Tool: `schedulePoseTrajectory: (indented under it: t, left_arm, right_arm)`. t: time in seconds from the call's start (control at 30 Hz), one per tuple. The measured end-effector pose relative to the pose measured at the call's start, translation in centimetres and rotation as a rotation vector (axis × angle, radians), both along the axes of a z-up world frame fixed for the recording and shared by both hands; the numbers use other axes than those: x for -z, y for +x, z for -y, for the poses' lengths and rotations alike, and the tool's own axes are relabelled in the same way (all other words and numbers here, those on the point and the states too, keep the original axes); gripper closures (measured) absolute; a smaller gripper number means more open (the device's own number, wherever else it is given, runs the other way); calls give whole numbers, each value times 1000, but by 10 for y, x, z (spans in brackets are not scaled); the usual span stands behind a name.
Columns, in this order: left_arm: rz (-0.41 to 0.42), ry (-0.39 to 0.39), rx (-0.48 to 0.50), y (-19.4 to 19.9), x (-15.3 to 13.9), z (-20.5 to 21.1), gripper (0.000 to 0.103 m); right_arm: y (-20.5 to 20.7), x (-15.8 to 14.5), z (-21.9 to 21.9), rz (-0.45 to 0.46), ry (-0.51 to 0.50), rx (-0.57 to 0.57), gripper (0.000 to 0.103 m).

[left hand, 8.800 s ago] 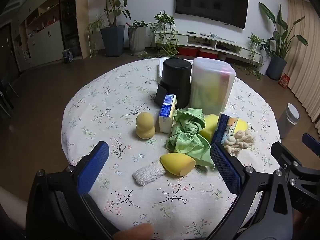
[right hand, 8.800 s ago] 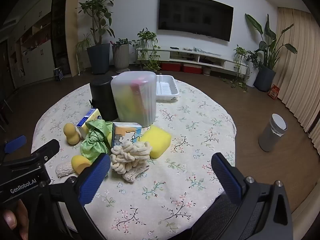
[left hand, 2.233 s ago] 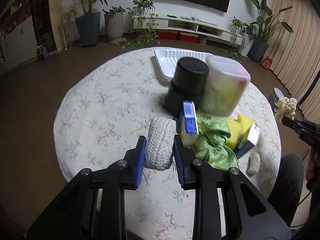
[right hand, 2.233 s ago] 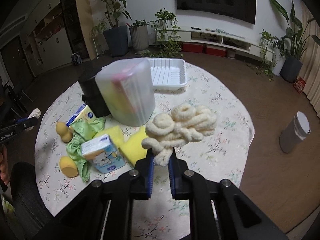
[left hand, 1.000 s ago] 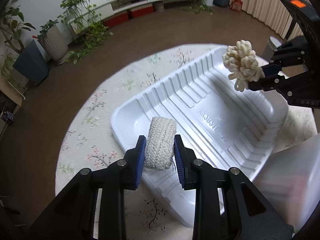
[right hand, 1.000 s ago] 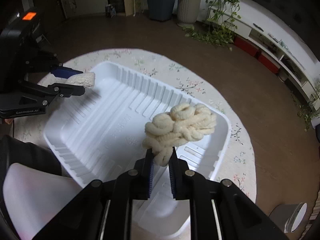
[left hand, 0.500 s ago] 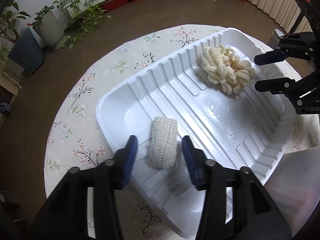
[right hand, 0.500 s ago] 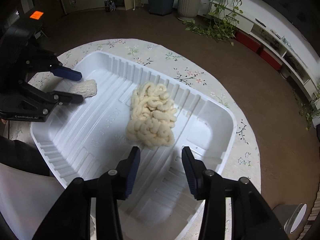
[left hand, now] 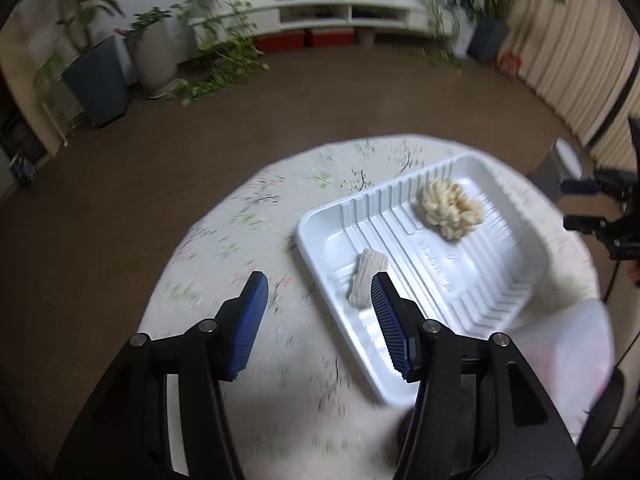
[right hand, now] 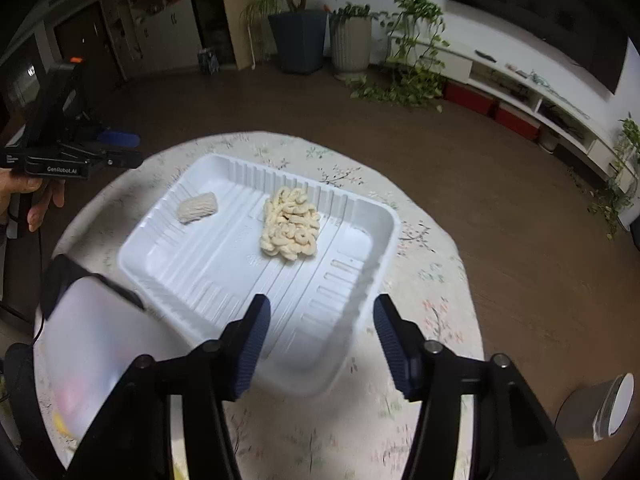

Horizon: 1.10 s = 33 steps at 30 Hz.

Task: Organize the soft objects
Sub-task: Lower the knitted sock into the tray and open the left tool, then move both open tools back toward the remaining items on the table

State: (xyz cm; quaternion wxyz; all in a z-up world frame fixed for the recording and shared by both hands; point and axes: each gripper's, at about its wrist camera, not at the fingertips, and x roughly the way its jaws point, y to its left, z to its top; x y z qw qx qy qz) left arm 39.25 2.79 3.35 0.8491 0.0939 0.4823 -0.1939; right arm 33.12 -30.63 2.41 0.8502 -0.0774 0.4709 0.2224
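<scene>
A white ribbed tray (left hand: 520, 264) (right hand: 360, 216) stands on the floral tablecloth. In it lie a grey knitted pad (left hand: 366, 272) (right hand: 198, 208) and a cream looped scrunchie (left hand: 448, 208) (right hand: 290, 228), apart from each other. My left gripper (left hand: 316, 316) is open and empty, above the tablecloth just left of the tray's near corner. My right gripper (right hand: 320, 336) is open and empty, above the tray's near rim. Each gripper shows in the other's view, the right one (left hand: 580, 204) and the left one (right hand: 120, 148).
A translucent plastic container (right hand: 92, 344) (left hand: 568, 360) stands beside the tray, with a black canister (right hand: 60, 276) behind it. The round table's edge (left hand: 192, 232) drops to a brown floor. A small bin (right hand: 600, 404) stands on the floor. Potted plants and a TV bench line the wall.
Both grippers have pulled back and up from the tray and opened wider. The knitted pad and the scrunchie stay in the tray. The left view has swung left.
</scene>
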Motion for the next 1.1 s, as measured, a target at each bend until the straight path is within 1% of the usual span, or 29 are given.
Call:
schedulePoseTrajectory:
  t: [0.07, 0.1, 0.17, 0.3, 0.37, 0.43, 0.5, 0.67, 0.77, 0.87, 0.93, 1.0, 1.1]
  left_arm:
    - [19, -31, -15, -27, -16, -18, 49]
    - [23, -38, -17, -34, -19, -21, 49]
    - [35, -62, -24, -66, -28, -32, 49]
    - [55, -71, -29, -135, -28, -39, 49]
    - [50, -84, -17, -172, -20, -40, 46]
    - [35, -75, -9, -201, -11, -39, 46]
    - [29, -46, -7, -232, 0, -36, 46]
    - [0, -37, -23, -281, 14, -33, 46]
    - [-10, 1, -41, -313, 26, -26, 45]
    - [-16, 30, -37, -344, 40, -16, 44]
    - [-34, 18, -37, -361, 52, -10, 44]
    - [-53, -12, -36, -375, 62, -6, 44]
    - [-52, -22, -50, -385, 73, 1, 44]
  right_arm:
    - [-23, -14, 10, 25, 25, 14, 40]
    - [-37, -20, 15, 39, 36, 18, 37]
    - [-69, -31, 19, 69, 51, 31, 34]
    - [-133, -42, 19, 101, 86, 29, 25]
    - [-163, -41, 16, 104, 101, 23, 22]
    - [-189, -37, 10, 101, 107, 17, 22]
    - [-210, -30, 4, 88, 106, 20, 22]
    - [-255, -10, -10, 58, 96, 37, 22]
    - [-281, 2, -20, 44, 95, 58, 20]
    - [-310, 18, -38, 52, 64, 74, 20]
    - [-325, 28, -48, 58, 52, 90, 20]
    - [-338, 38, -57, 46, 73, 103, 20]
    - [-347, 50, -69, 43, 66, 127, 20]
